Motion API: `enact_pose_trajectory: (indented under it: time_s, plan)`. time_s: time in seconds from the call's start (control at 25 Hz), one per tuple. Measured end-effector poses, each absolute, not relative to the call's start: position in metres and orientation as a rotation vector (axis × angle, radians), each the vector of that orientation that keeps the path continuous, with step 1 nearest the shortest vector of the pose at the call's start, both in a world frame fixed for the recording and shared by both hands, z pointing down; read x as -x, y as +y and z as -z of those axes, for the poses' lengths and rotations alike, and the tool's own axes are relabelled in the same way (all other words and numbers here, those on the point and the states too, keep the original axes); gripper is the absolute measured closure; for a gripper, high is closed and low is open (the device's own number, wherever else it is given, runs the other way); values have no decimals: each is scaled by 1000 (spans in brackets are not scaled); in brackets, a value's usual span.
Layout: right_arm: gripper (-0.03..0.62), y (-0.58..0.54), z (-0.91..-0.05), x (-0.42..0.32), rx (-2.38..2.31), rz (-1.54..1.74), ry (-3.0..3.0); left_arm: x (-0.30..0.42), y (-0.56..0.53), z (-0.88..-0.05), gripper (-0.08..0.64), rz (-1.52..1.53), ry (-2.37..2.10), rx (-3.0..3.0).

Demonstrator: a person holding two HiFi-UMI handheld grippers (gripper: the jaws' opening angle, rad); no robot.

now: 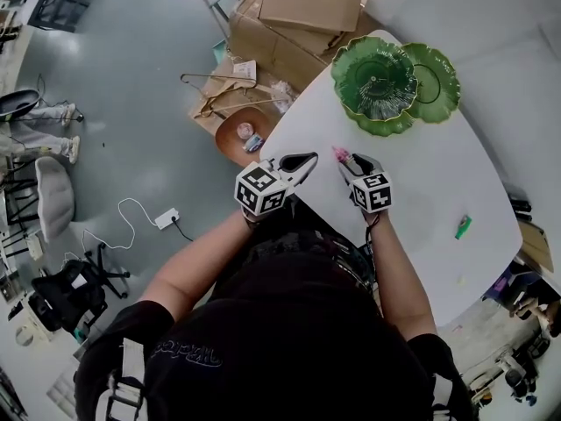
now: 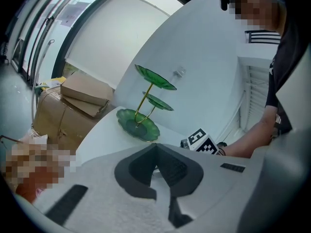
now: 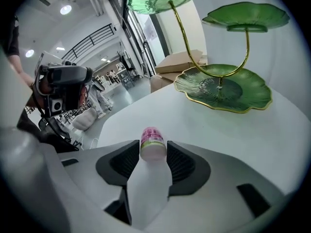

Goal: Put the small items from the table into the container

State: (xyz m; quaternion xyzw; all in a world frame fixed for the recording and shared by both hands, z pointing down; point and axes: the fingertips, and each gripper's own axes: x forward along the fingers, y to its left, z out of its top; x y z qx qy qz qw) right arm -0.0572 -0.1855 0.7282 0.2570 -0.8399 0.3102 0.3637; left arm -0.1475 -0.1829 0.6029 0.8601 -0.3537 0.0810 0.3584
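Note:
A small white bottle with a pink cap [image 3: 153,144] lies on the white table [image 1: 421,174], cap pointing away from me. My right gripper [image 1: 348,161] is open and straddles it. The bottle [image 1: 340,154] sits between the pads [image 3: 181,161], close to both. My left gripper [image 1: 302,162] hovers at the table's near left edge, shut with nothing in it. From the left gripper [image 2: 155,149] view the right gripper's marker cube [image 2: 201,142] shows beyond the jaws. The green leaf-shaped tiered stand [image 1: 379,82] is at the far end of the table [image 3: 221,89] [image 2: 138,123].
A small green item [image 1: 462,226] lies near the table's right edge. On the floor to the left are cardboard boxes [image 1: 298,16], wire hangers [image 1: 219,90] and a brown round dish [image 1: 241,134] with small things in it.

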Motion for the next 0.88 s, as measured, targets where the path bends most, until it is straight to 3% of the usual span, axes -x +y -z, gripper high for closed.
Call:
enact_pose_trajectory:
  time_s: [0.44,0.88]
  plan:
    - [428,-182,-705,48,-692,-747,-2205,132,-179,-576,556,-194,-909,-2273]
    - [428,-163,-594,38,-807,-677,-2417,112,-151,-530,557,-169,-919,-2354]
